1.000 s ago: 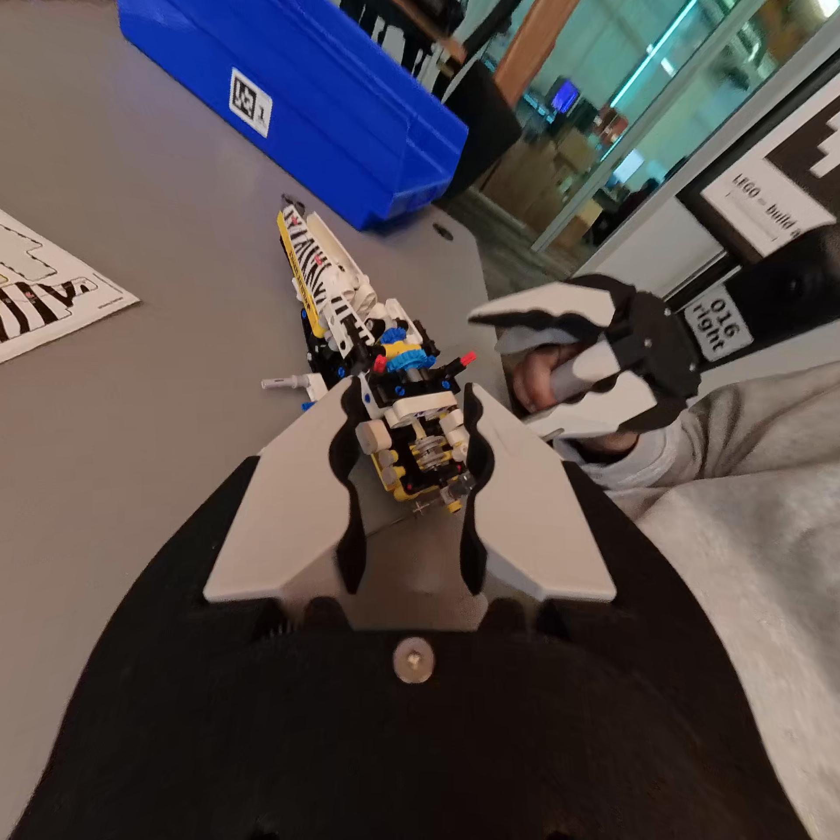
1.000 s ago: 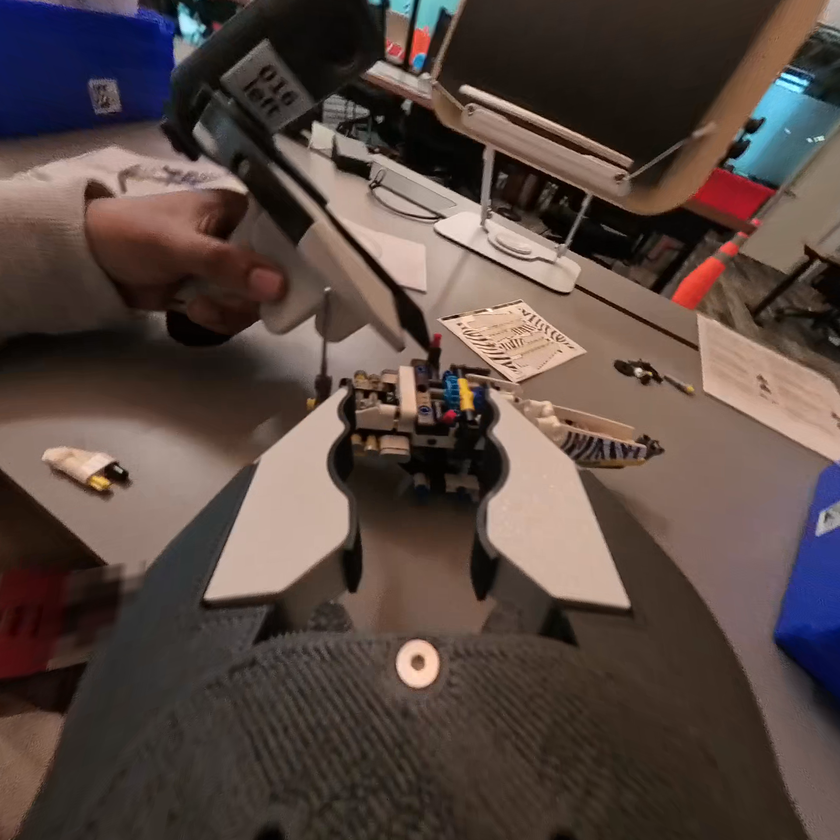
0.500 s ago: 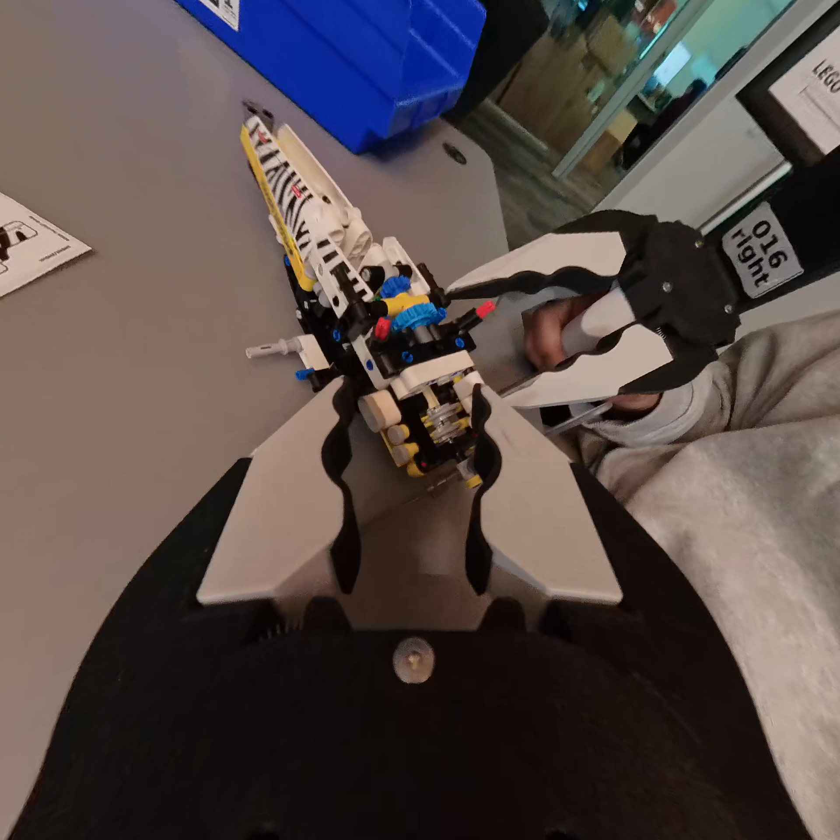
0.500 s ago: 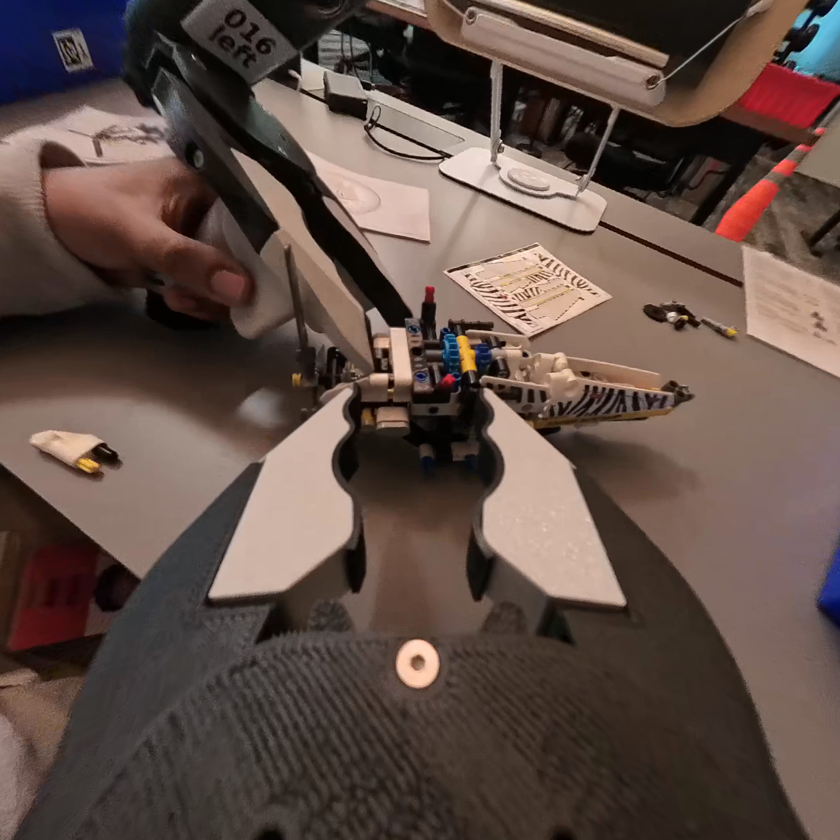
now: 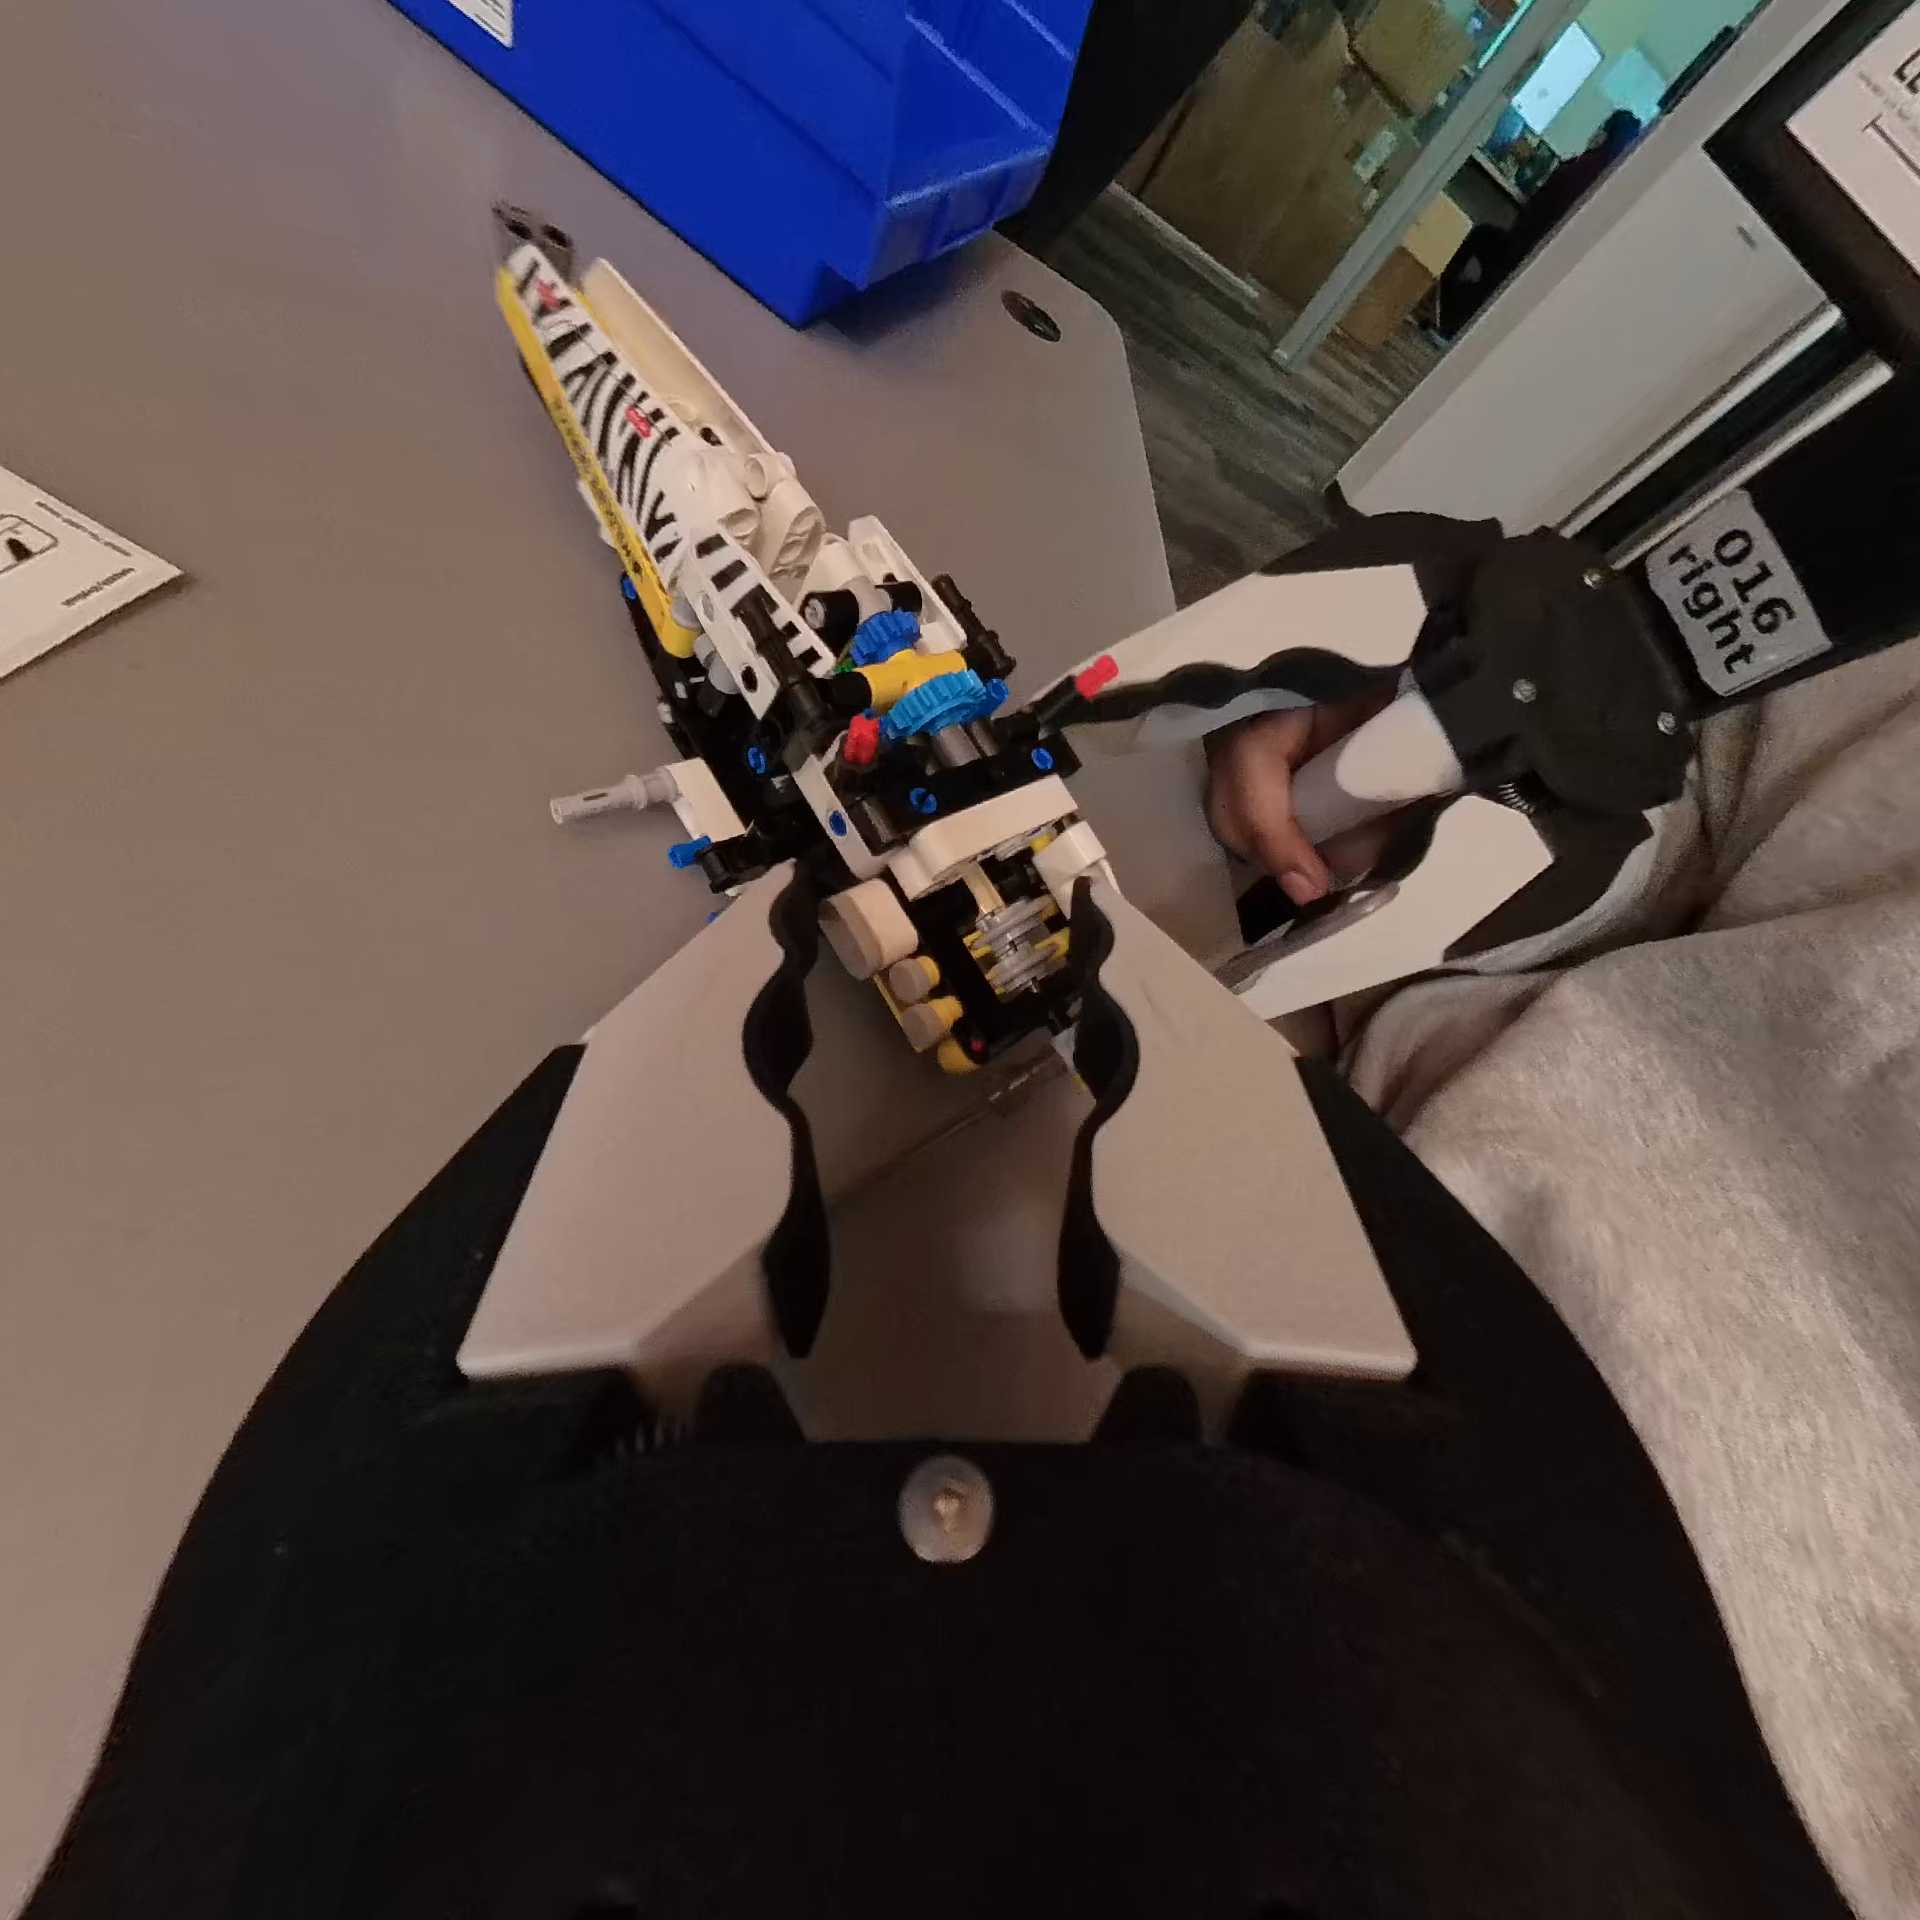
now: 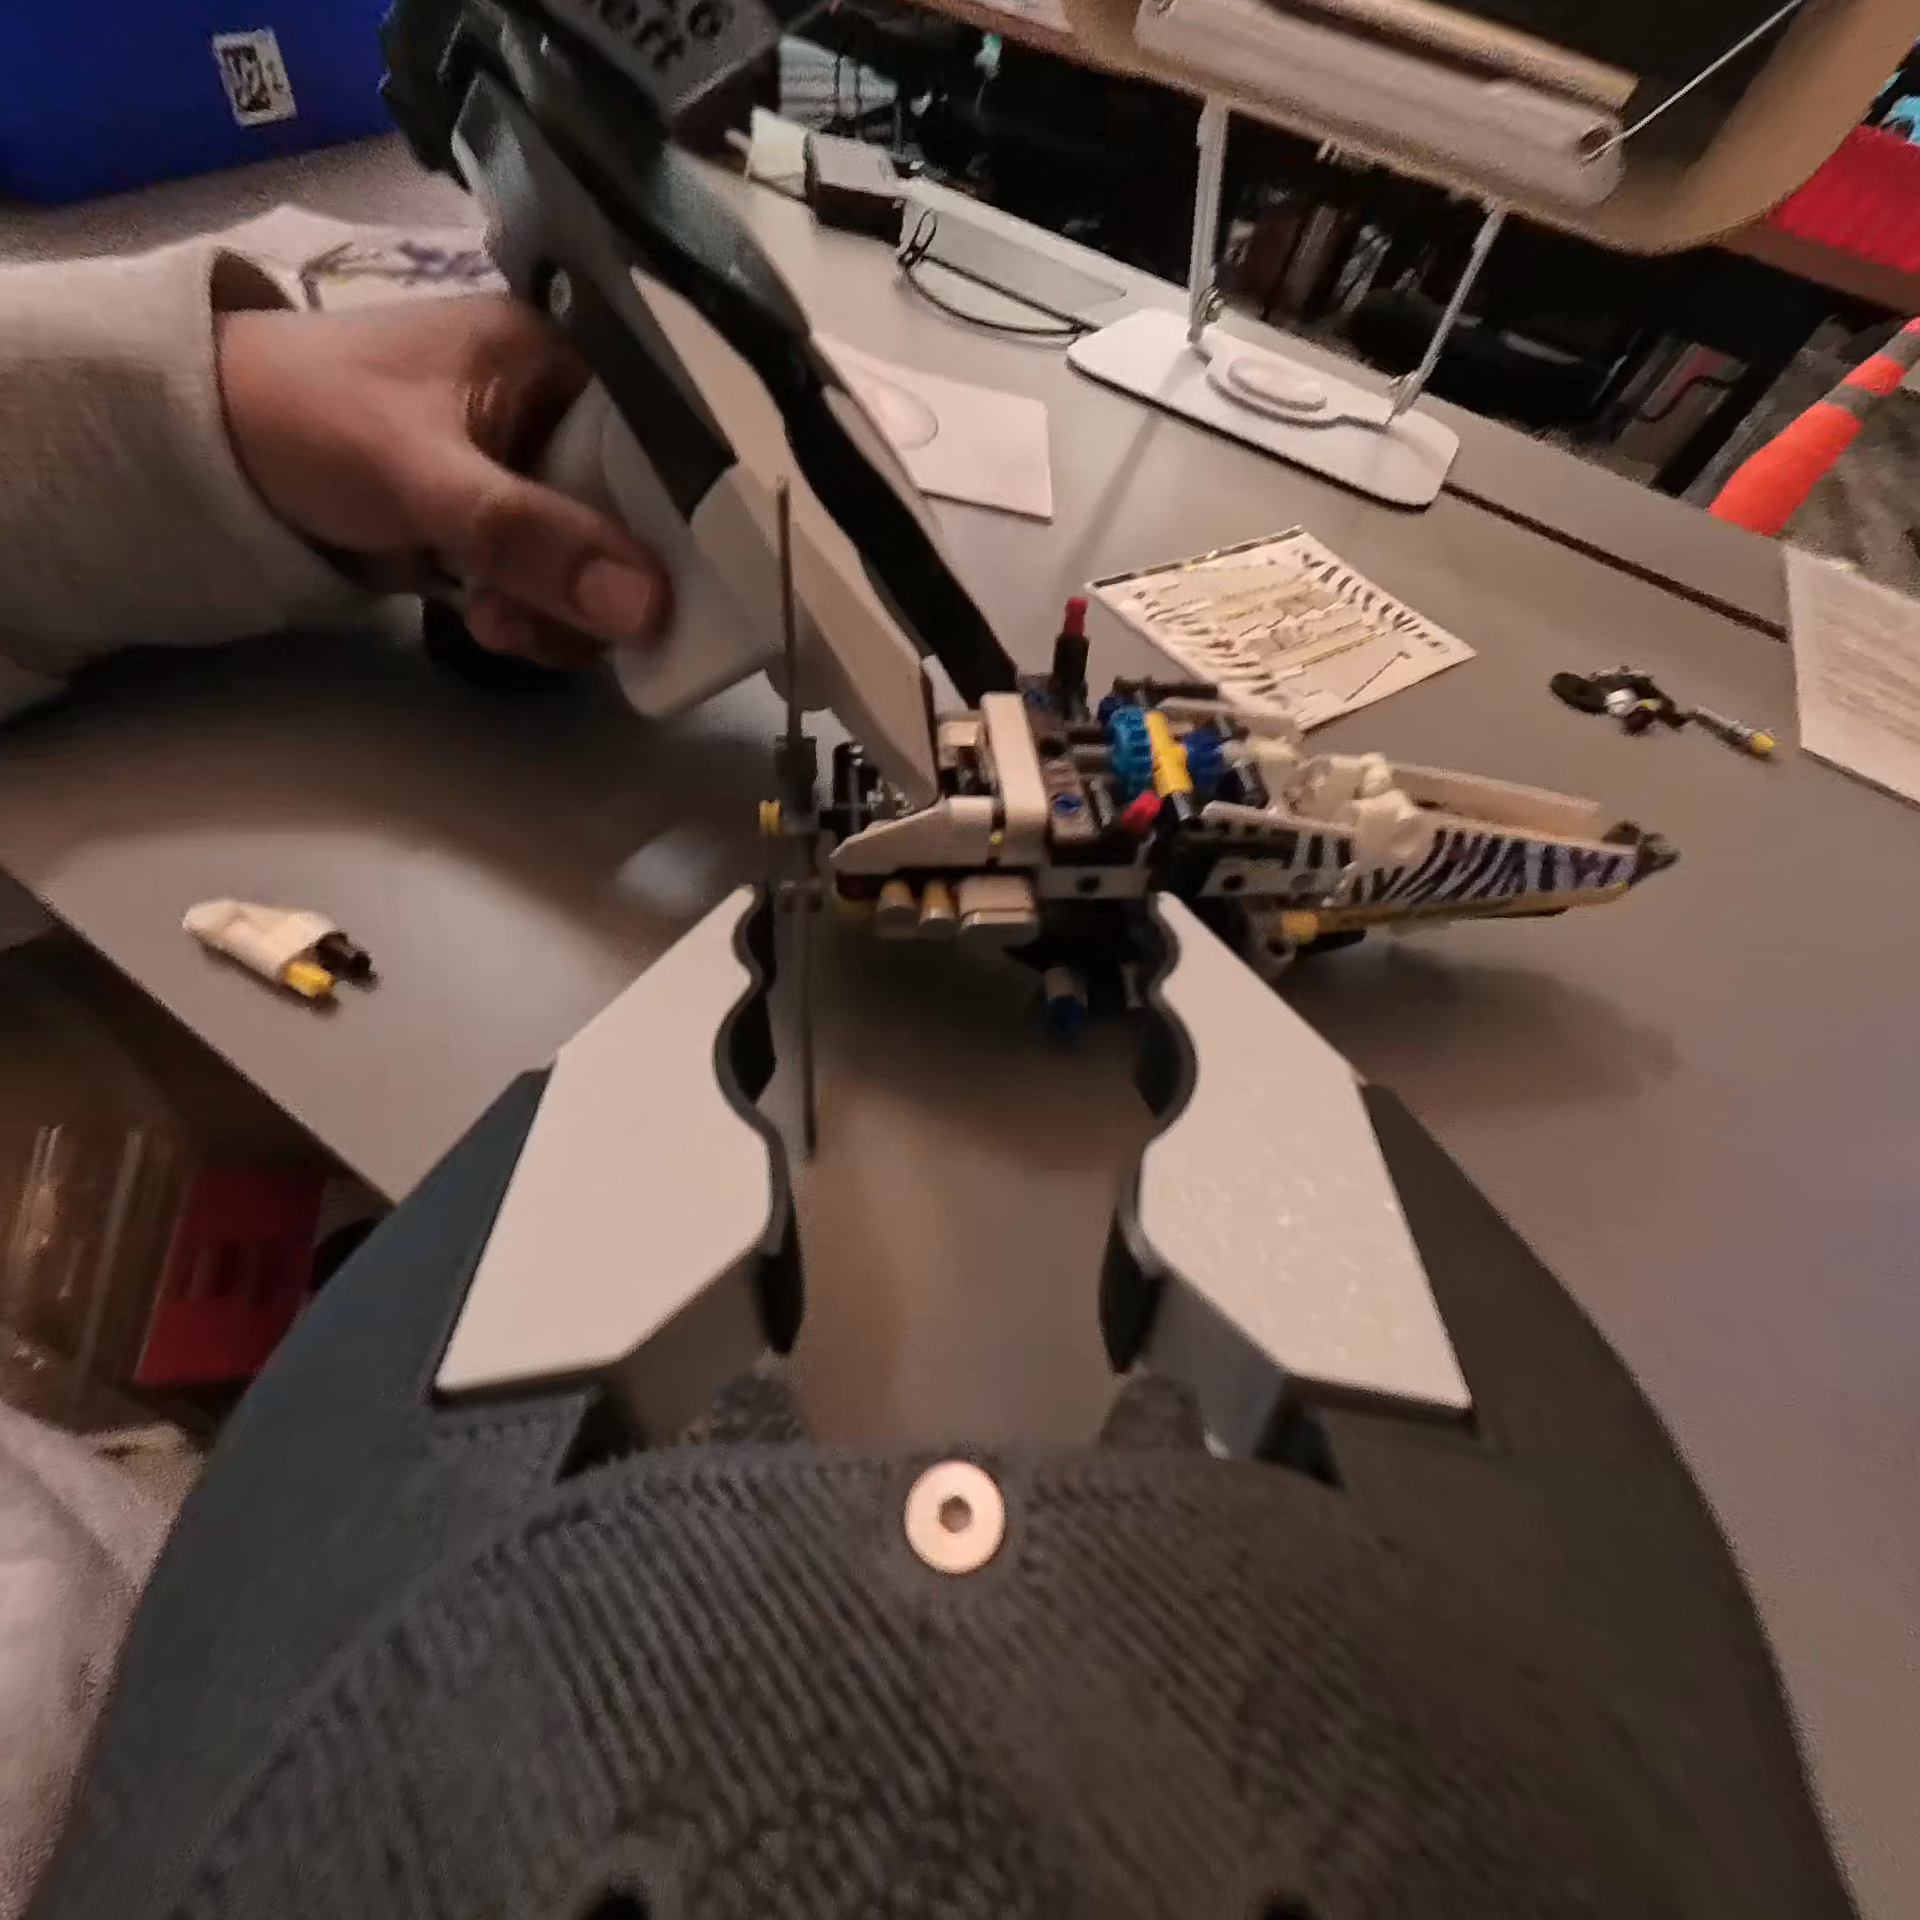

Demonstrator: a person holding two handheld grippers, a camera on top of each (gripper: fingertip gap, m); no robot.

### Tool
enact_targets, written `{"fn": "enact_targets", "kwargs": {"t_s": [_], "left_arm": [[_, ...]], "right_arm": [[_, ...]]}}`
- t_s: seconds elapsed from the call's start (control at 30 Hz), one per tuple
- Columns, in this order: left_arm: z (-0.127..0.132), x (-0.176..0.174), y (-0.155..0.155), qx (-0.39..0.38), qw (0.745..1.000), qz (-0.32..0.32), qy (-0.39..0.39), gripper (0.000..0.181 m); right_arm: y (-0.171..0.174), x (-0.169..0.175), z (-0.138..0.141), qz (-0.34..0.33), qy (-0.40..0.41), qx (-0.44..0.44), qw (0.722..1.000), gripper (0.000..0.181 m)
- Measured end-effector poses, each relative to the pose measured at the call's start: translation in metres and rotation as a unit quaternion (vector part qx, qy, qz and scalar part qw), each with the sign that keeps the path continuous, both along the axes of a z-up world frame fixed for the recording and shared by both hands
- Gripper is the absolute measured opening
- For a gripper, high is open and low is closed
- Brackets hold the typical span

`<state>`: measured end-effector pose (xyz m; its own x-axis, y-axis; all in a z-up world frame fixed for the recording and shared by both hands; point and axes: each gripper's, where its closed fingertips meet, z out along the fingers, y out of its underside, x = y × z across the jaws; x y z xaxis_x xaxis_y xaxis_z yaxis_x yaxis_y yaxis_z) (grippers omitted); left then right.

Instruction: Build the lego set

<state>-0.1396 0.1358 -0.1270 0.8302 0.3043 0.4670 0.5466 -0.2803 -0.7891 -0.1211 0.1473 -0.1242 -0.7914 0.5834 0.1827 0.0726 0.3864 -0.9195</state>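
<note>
Left gripper [image 5: 940, 914] fingers clamped on the blunt rear block of the zebra-striped white, black and yellow lego model [image 5: 831, 717], holding it over the grey tabletop [image 5: 260, 727]. Right gripper [image 6: 951, 935] fingers now stand apart with the model's underside just beyond the tips, touching nothing I can make out. Half a second ago those same fingers bracketed the model's middle; a second ago likewise — so the right side has let go and backed off, and the model sits slightly farther out, nose pointing right in the right wrist view. Judgement: a press or seating step looks finished, and the right gripper is free to fetch the next part.

Count, outward:
- one model, held
- one thin grey rod [image 6: 795, 831] standing at its rear end
- one small white bundle of loose pieces [image 6: 275, 935], near left
- one striped sticker sheet [image 6: 1283, 623], far right
- one little dark cluster of parts [image 6: 1621, 701] beyond it
- one blue plastic bin [image 5: 790, 135]
</note>
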Motion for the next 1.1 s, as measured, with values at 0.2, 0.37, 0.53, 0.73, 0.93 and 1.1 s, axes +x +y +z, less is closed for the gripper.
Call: {"fn": "enact_targets", "kwargs": {"t_s": [0.2,0.37,0.53,0.73,0.93,1.1], "left_arm": [[-0.004,0.014,0.007,-0.012,0.999,-0.035,-0.005,0.043],[0.009,0.000,0.002,0.006,0.999,0.003,0.040,0.055],[0.049,0.000,0.008,0.038,0.991,-0.015,0.126,0.067],[0.028,0.004,0.028,-0.138,0.963,-0.135,0.187,0.068],[0.015,0.008,0.037,-0.193,0.939,-0.188,0.216,0.054],[0.012,0.001,0.040,-0.218,0.926,-0.192,0.240,0.058]], "right_arm": [[0.003,0.002,-0.006,0.030,-0.045,-0.009,0.999,0.056],[0.010,0.005,-0.007,0.061,-0.064,-0.019,0.996,0.053],[0.011,0.008,-0.012,0.087,-0.086,-0.008,0.993,0.056],[0.011,0.010,-0.011,0.104,-0.099,-0.015,0.990,0.057],[0.011,0.010,-0.011,0.110,-0.103,-0.021,0.988,0.056],[0.012,0.010,-0.010,0.113,-0.111,-0.030,0.987,0.054]]}}
